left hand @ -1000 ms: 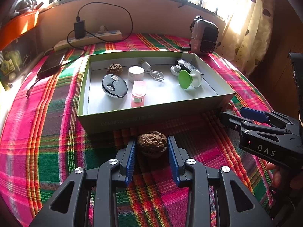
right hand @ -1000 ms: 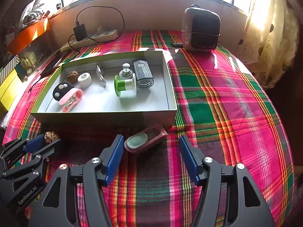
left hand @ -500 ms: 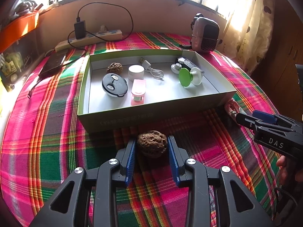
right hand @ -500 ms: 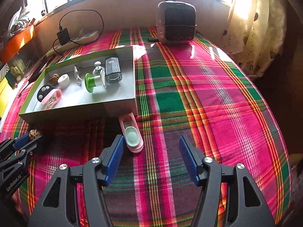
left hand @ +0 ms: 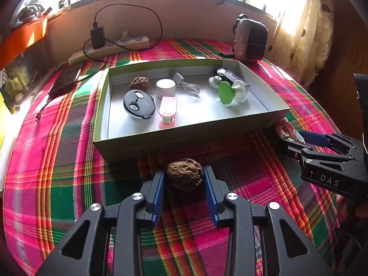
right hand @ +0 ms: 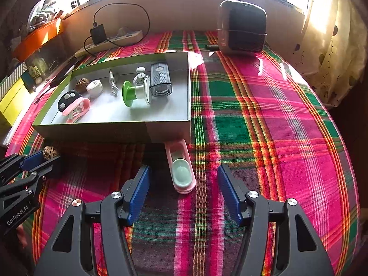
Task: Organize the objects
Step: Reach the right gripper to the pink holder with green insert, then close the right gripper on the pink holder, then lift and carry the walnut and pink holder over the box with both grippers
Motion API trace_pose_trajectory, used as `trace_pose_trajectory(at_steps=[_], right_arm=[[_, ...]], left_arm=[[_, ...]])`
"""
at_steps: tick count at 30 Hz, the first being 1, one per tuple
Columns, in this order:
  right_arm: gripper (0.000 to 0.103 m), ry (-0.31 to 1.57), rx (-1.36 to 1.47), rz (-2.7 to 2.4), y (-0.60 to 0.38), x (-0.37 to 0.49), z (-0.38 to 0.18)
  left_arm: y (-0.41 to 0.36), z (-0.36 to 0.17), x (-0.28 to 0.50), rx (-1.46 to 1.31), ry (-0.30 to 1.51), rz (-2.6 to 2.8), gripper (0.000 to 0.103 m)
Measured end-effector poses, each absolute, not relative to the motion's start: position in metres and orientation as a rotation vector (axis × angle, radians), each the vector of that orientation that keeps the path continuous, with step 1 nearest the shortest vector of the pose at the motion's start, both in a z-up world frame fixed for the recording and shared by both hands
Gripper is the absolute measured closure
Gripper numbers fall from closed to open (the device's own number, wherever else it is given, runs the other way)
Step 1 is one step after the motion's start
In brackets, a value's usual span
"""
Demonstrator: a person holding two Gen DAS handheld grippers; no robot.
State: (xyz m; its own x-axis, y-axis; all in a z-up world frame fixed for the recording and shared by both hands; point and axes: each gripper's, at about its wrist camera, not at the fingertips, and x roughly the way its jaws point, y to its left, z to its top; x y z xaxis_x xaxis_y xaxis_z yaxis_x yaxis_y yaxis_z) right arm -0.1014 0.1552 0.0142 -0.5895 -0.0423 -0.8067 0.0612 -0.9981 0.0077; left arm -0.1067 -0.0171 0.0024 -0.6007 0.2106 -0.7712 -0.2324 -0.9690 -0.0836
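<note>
A brown wrinkled walnut (left hand: pixel 185 177) sits between the blue pads of my left gripper (left hand: pixel 184 170), which is shut on it just in front of the green-rimmed box (left hand: pixel 184 138). In the right wrist view the walnut (right hand: pixel 50 153) shows at the far left in that gripper (right hand: pixel 34 158). My right gripper (right hand: pixel 184 169) stands open astride a pink case with a mint insert (right hand: pixel 178 151). The case lies lengthwise on the cloth, its far end against the box wall (right hand: pixel 92 133), and neither pad touches it. The left wrist view shows this gripper (left hand: pixel 293 138) over the case (left hand: pixel 285 128).
In the box lie a second walnut (left hand: pixel 139 83), a white jar (left hand: pixel 165 87), a black round item (left hand: pixel 137 103), a pink clip (left hand: pixel 168 110), a white cable (left hand: pixel 188 87), a green spool (left hand: pixel 230 92) and a grater (right hand: pixel 160 80). A heater (right hand: pixel 241 30) and a power strip (left hand: pixel 110 46) stand behind.
The pink case lay slantwise along the box front a second ago; now it points away from the box between the right fingers. The left gripper and its walnut have not moved.
</note>
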Motion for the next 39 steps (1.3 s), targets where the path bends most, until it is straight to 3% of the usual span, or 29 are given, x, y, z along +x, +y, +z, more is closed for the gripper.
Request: trace_pose_trajectory(at_steps=[10, 21, 27, 39], right_arm=[[0.045, 0.046, 1.373, -2.758, 0.156, -0.102, 0.013], [0.075, 0.023, 1.369, -2.787, 0.164, -0.099, 0.016], [0.084, 0.026, 1.36, -2.779, 0.164, -0.097, 0.016], [0.084, 0.005, 1.351, -2.78, 0.167, -0.096, 0.016]], left_arm=[[-0.016, 0.003, -0.108, -1.26, 0.042, 2.618, 0.073], [-0.017, 0.002, -0.107, -1.259, 0.033, 2.623, 0.073], [-0.017, 0.002, -0.106, -1.258, 0.038, 2.624, 0.073], [-0.016, 0.003, -0.106, -1.259, 0.039, 2.624, 0.073]])
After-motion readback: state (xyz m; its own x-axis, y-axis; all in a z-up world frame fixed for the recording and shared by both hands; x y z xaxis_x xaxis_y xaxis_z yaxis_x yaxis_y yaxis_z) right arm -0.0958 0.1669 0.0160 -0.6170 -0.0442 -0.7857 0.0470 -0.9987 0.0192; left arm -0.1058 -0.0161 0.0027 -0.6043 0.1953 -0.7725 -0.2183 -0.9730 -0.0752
